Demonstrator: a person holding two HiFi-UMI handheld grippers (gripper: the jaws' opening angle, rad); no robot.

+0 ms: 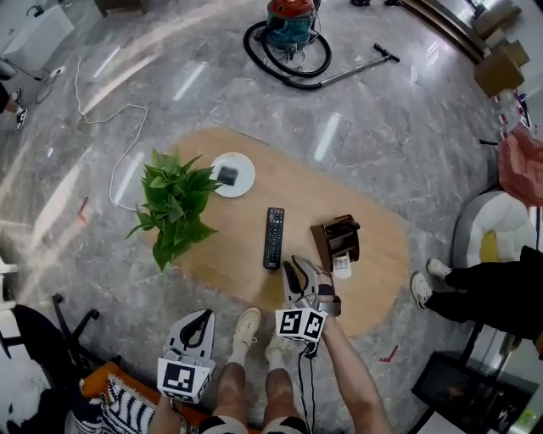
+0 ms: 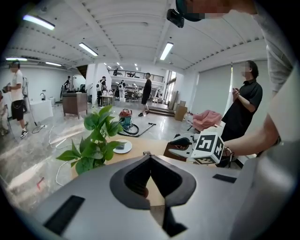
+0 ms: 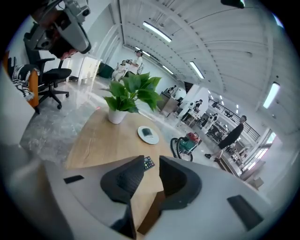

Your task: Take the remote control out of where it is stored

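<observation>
A black remote control [image 1: 273,237] lies flat on the middle of the oval wooden table [image 1: 254,275], its long side running away from me. To its right stands a brown holder [image 1: 338,240] with a small white remote [image 1: 342,266] in its front pocket. My right gripper [image 1: 299,269] hovers over the table's near edge, between the black remote and the holder, open with nothing between its jaws. In the right gripper view, the black remote's end [image 3: 148,163] shows through that gap. My left gripper [image 1: 197,326] hangs off the table near my legs, its tips [image 2: 149,156] touching.
A potted plant [image 1: 174,203] stands at the table's left end, with a white plate [image 1: 233,174] holding a small dark object behind it. A vacuum cleaner [image 1: 288,25] and hose lie on the floor beyond. Another person's shoes [image 1: 424,284] stand by the right end.
</observation>
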